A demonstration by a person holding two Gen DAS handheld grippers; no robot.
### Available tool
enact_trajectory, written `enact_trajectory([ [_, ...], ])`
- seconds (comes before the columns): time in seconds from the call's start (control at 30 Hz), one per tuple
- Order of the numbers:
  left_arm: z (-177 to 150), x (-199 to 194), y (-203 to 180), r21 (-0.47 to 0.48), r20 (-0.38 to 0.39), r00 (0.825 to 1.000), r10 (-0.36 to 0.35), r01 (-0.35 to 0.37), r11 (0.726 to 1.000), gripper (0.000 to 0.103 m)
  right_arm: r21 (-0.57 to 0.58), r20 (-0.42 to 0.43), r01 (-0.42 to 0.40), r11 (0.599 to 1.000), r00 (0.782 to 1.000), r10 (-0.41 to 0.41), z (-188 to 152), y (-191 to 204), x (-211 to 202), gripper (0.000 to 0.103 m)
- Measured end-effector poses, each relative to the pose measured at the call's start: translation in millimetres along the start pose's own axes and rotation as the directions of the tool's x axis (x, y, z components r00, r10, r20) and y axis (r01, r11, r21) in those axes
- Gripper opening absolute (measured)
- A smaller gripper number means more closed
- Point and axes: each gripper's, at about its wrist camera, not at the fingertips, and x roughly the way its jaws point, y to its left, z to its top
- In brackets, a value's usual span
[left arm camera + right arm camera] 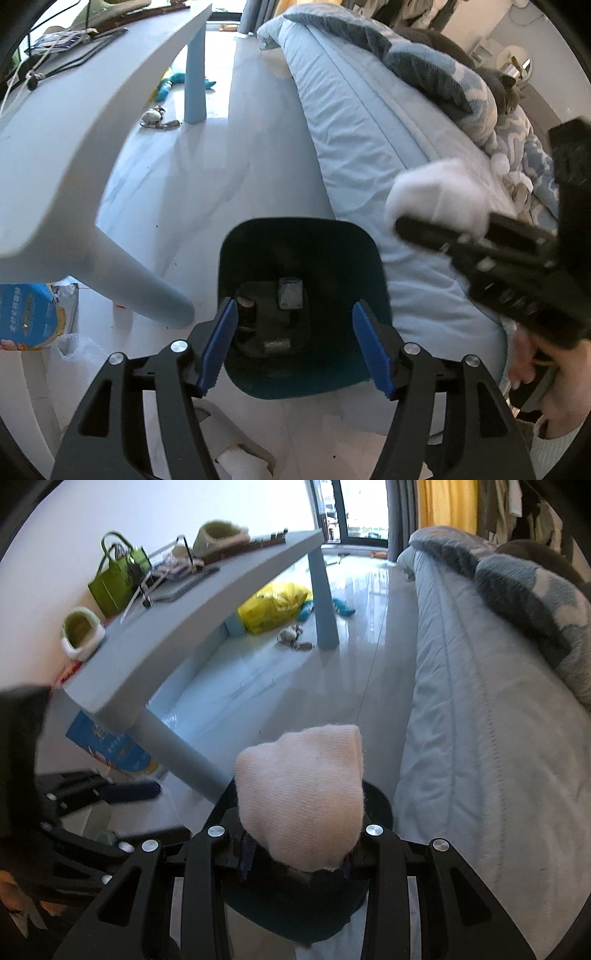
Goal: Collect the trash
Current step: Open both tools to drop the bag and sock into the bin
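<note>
One white sock clamped in right gripper, above bin

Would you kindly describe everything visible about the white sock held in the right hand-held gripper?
The white sock is a soft, ribbed knit piece, off-white with a faint pink cast, bunched into a rounded lump. The right hand-held gripper is shut on its lower end, so the closed, rounded end sticks out forward beyond the fingers. It hangs in the air beside the bed's pale blue quilt, just above the dark teal bin, touching nothing else.
</note>
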Motion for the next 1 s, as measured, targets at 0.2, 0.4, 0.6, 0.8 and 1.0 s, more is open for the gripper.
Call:
enact_trajectory([
  [0.2,5,-14,7,-0.008,0.071,0.997,0.006,-0.006,1.0,0.069,-0.014,-0.08,0.006,1.0,0.997,-0.007,-8,6,27,0.036],
  [0.4,12,-35,7,0.022,0.161,0.986,0.045,-0.05,0.999,0.066,-0.016,-0.142,-0.001,1.0,0.99,-0.002,-15,11,51,0.036],
  [0.6,18,-50,6,0.032,0.226,0.974,0.032,-0.041,0.999,0.064,-0.029,-0.197,0.012,1.0,0.98,-0.017,-25,17,71,0.036],
  [0.8,20,-60,9,0.021,0.257,0.966,0.019,-0.026,0.999,0.059,-0.054,-0.236,0.021,0.998,0.971,-0.034,-34,23,85,0.036],
  [1.0,22,-71,3,0.036,0.29,0.957,0.012,-0.024,0.999,0.058,-0.068,-0.265,0.015,0.998,0.964,-0.033,-40,25,89,0.04],
])
